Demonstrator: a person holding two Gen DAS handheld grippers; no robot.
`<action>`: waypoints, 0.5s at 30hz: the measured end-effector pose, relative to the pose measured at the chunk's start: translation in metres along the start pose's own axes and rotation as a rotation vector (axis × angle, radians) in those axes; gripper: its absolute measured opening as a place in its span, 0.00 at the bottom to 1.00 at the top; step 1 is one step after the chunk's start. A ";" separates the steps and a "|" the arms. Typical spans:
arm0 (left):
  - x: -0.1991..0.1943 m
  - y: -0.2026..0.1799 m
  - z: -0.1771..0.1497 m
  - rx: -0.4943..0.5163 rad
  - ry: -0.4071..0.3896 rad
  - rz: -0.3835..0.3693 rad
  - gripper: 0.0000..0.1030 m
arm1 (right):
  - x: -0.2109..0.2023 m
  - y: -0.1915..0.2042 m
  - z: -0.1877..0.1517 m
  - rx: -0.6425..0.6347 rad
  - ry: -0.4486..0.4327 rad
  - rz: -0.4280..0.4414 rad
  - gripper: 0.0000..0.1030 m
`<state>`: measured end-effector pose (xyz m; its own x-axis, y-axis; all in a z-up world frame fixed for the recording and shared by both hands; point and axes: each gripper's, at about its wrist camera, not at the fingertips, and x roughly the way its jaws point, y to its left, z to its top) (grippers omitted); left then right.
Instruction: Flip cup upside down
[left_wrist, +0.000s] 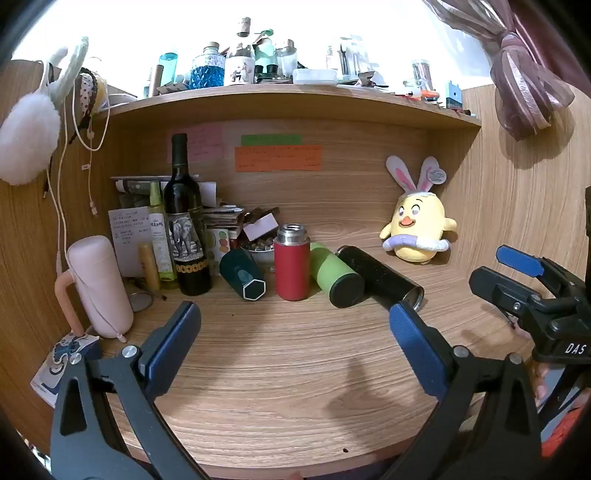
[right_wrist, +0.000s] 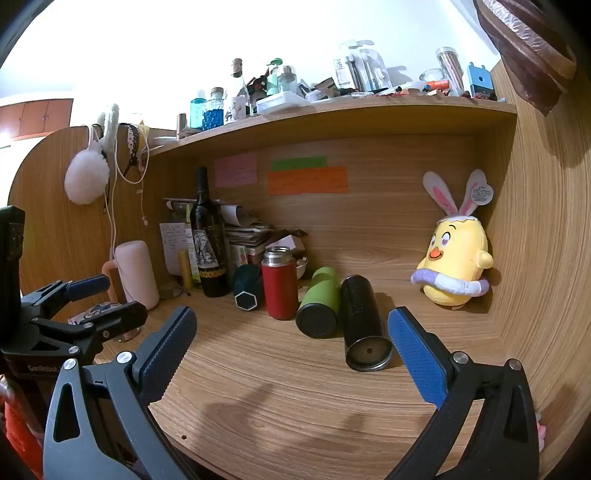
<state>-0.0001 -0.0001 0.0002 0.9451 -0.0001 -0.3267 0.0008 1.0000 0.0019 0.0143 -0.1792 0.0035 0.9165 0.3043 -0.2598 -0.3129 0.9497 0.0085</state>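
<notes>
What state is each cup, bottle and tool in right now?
Red cylindrical metal flask: upright, lid off, steel neck exposed.
Dark teal hexagonal cup: lying on its side.
Green cylindrical tumbler: lying on its side.
Black cylindrical metal cup: lying on its side.
Dark glass wine bottle: upright.
Left tool: open, empty.
Right tool: open, empty.

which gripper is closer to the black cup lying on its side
Right. The right gripper sits open just in front of the black cup, one finger beside its base; the left gripper is open, further left.
</notes>
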 end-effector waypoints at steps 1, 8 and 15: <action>0.000 0.000 0.000 -0.002 0.004 -0.002 1.00 | 0.000 0.000 0.000 -0.001 0.000 -0.001 1.00; 0.002 -0.003 0.001 -0.001 0.004 0.002 1.00 | 0.000 -0.001 0.000 -0.001 0.000 0.000 1.00; 0.000 -0.001 0.001 0.002 -0.002 0.002 1.00 | -0.001 -0.001 0.000 -0.001 -0.002 0.000 1.00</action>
<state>0.0004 -0.0006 0.0007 0.9457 0.0015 -0.3249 0.0001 1.0000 0.0048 0.0138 -0.1801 0.0033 0.9168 0.3045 -0.2583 -0.3133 0.9496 0.0073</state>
